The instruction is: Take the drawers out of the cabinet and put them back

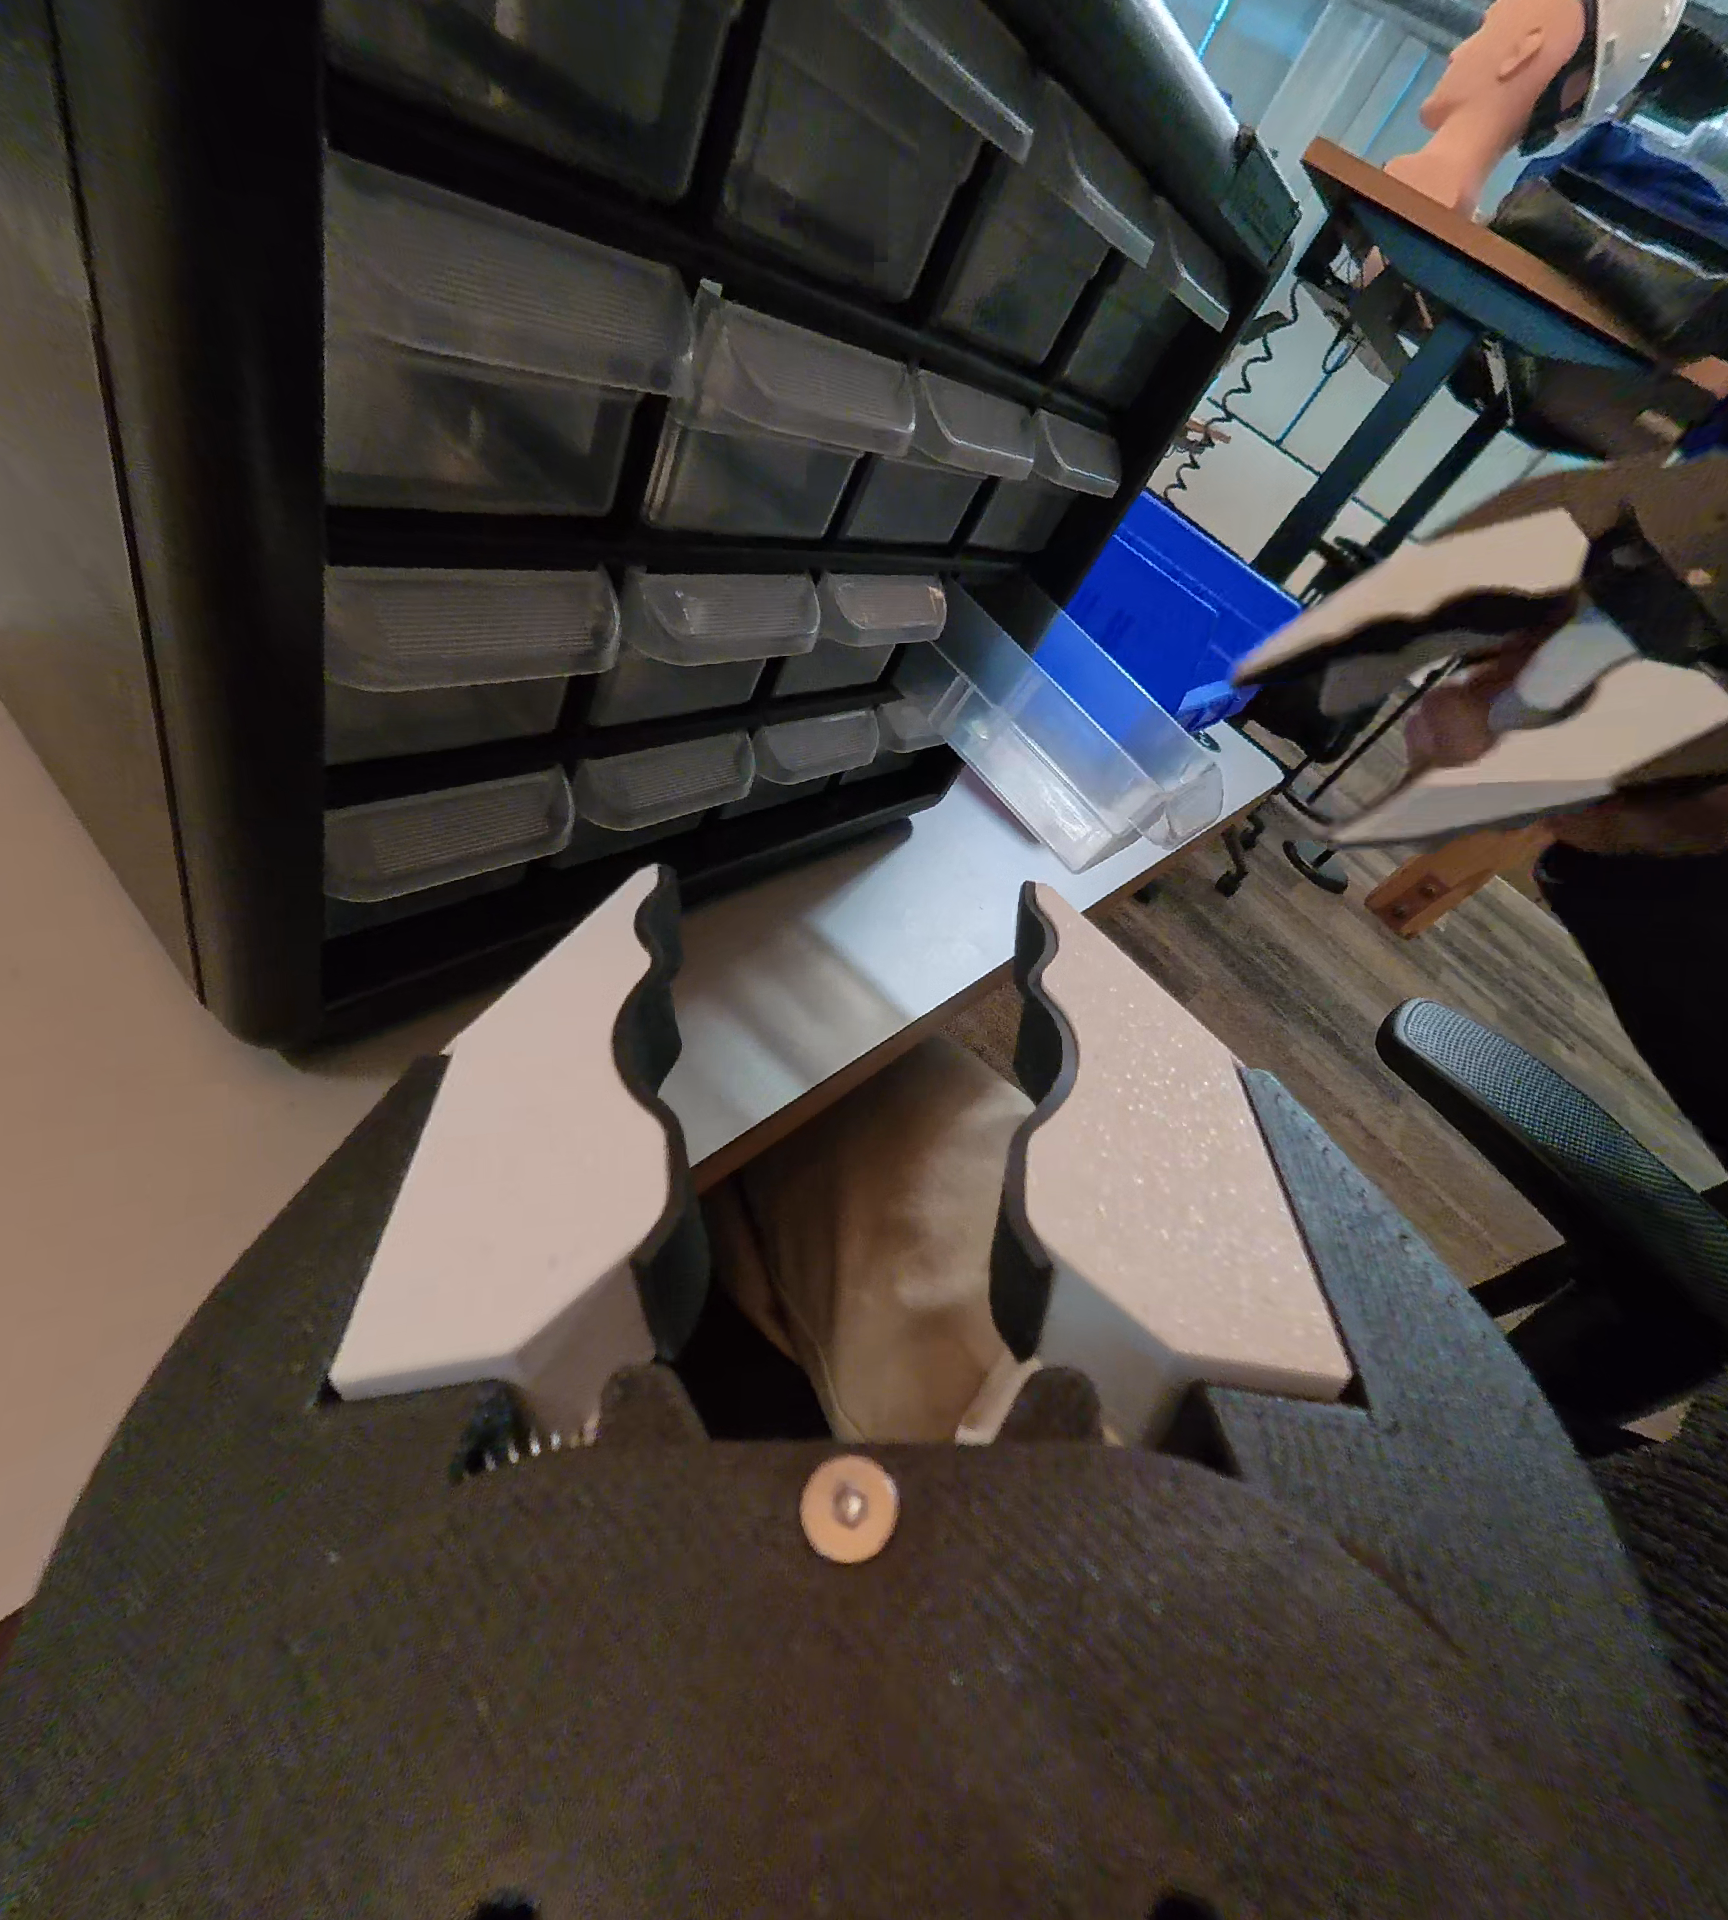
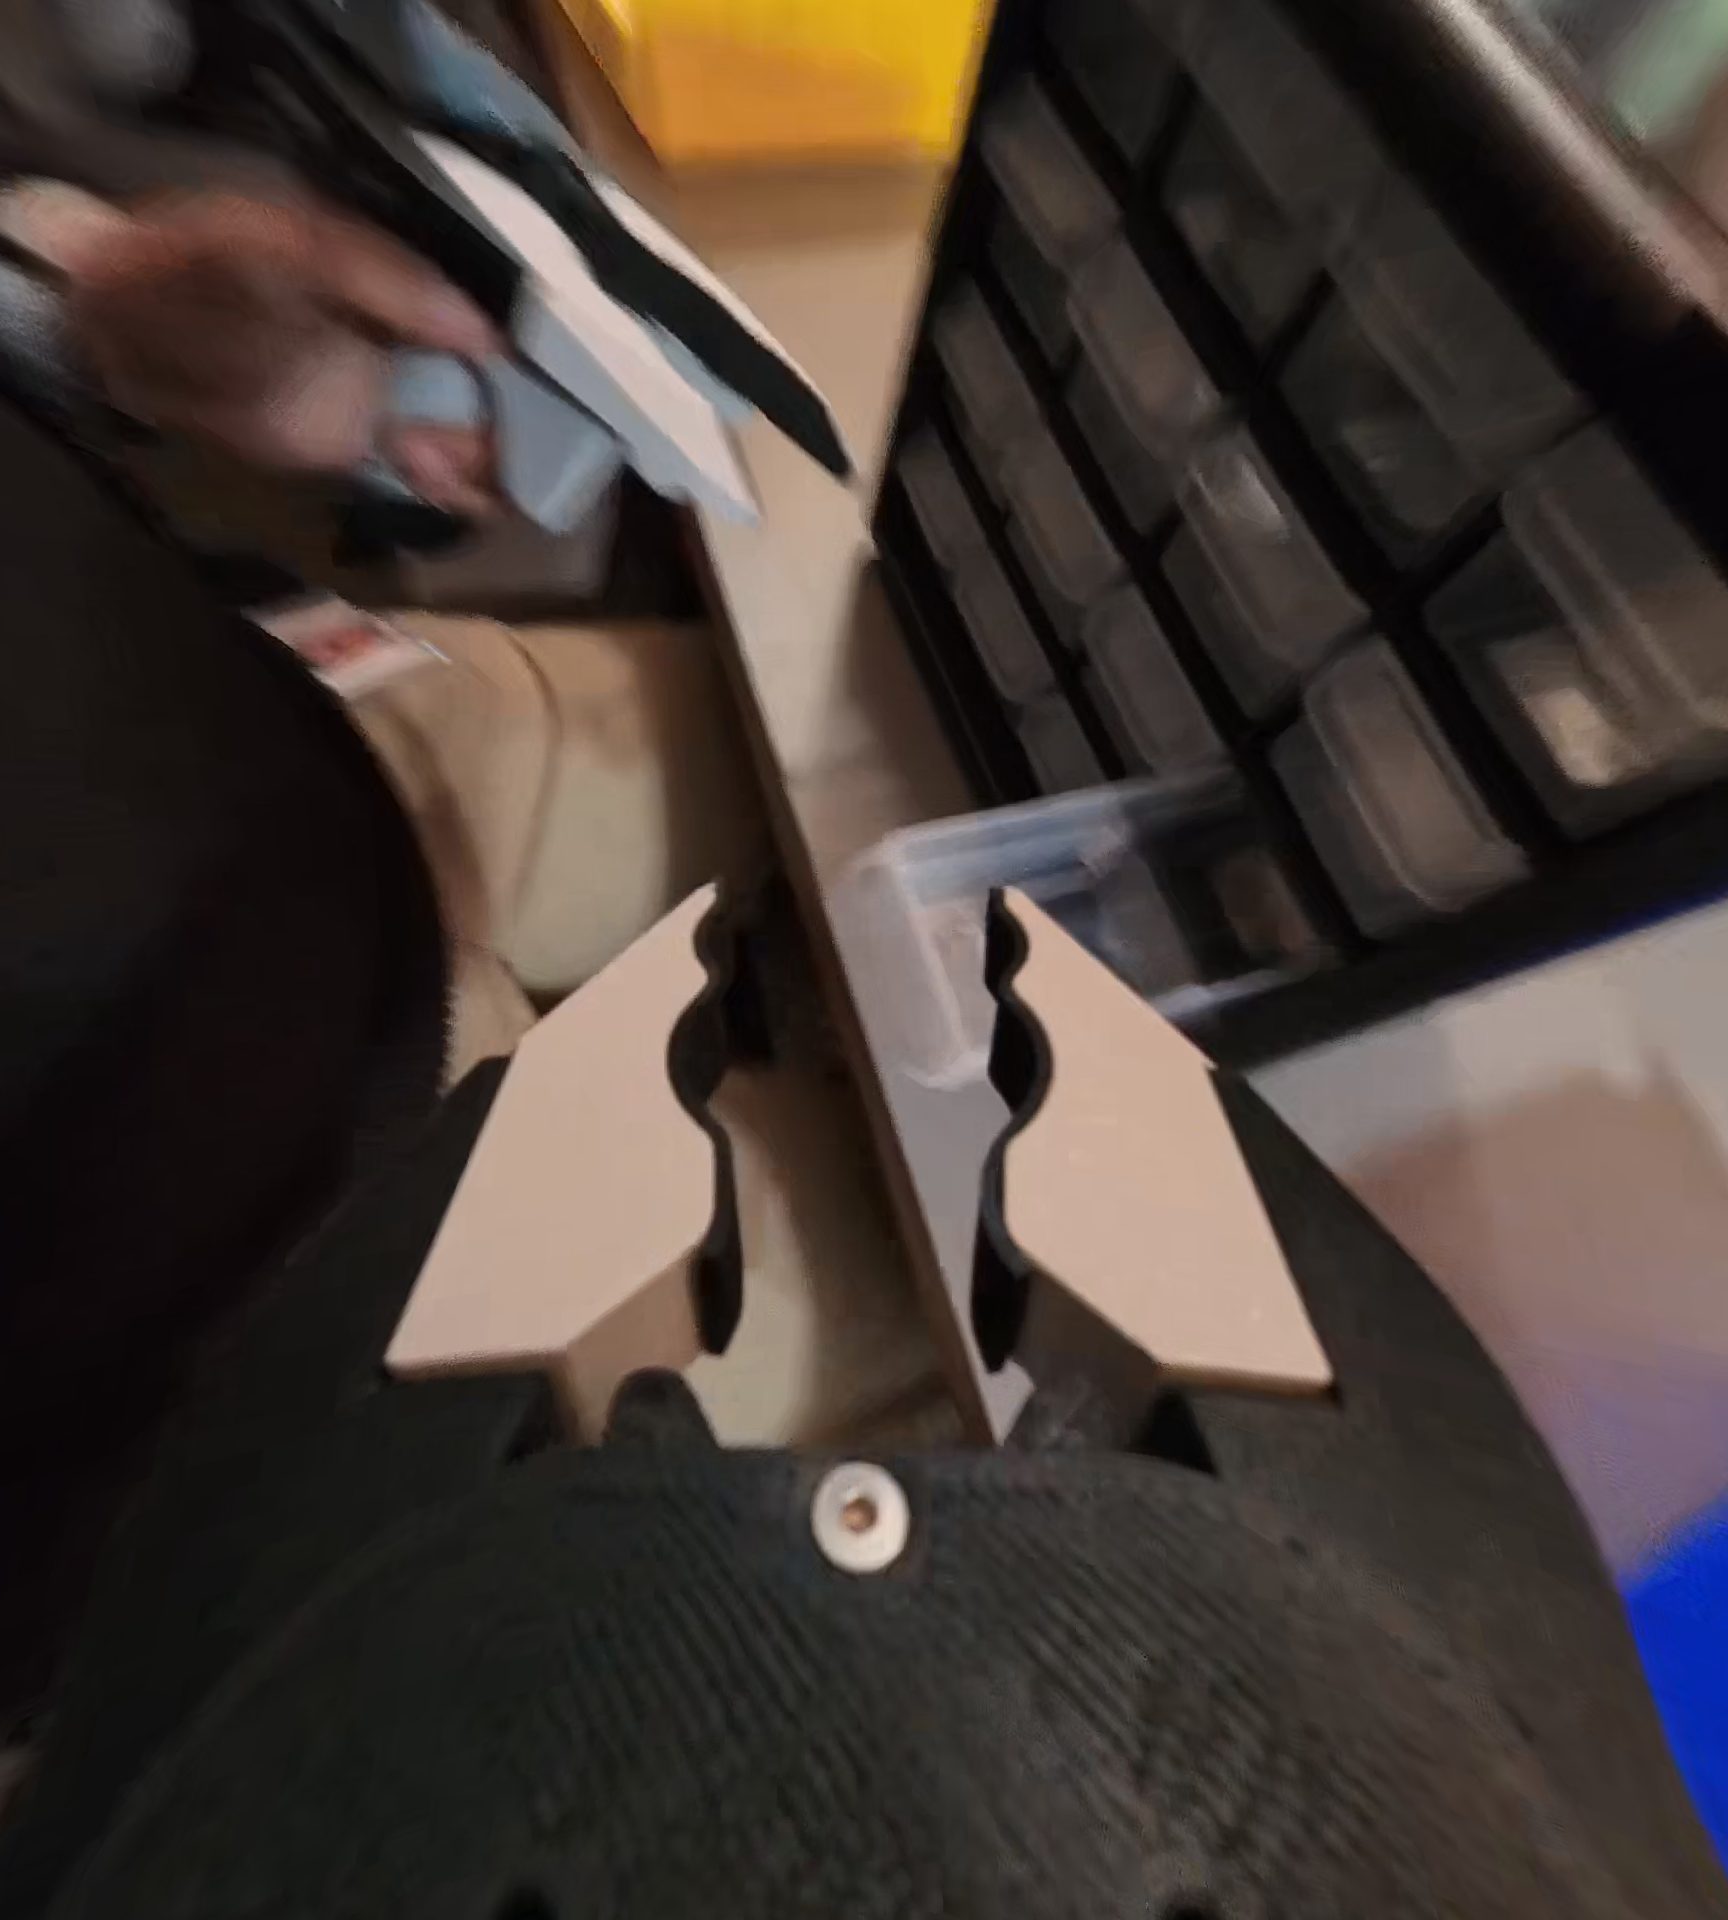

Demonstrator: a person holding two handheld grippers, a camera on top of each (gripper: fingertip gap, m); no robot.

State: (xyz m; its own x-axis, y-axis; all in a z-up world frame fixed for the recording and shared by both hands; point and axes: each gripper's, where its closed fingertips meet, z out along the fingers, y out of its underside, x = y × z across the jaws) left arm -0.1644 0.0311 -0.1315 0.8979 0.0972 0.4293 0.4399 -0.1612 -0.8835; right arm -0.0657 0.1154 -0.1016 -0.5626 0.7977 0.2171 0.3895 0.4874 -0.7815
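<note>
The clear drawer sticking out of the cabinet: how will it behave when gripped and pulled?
The clear drawer looks like thin, empty plastic, so probably light and fairly stiff. Its smooth walls may slip between the fingers. It already hangs far out of the cabinet, so it may tip downward once free.

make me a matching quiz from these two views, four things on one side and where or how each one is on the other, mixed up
Things:
1. clear drawer
2. left gripper
3. blue bin
4. cabinet

Places or states:
A. stands on the table, most drawers pushed in
B. pulled partway out of the bottom right slot
C. open and empty, above the table's front edge
D. on the table to the right of the cabinet

Pairs: 1-B, 2-C, 3-D, 4-A
</note>
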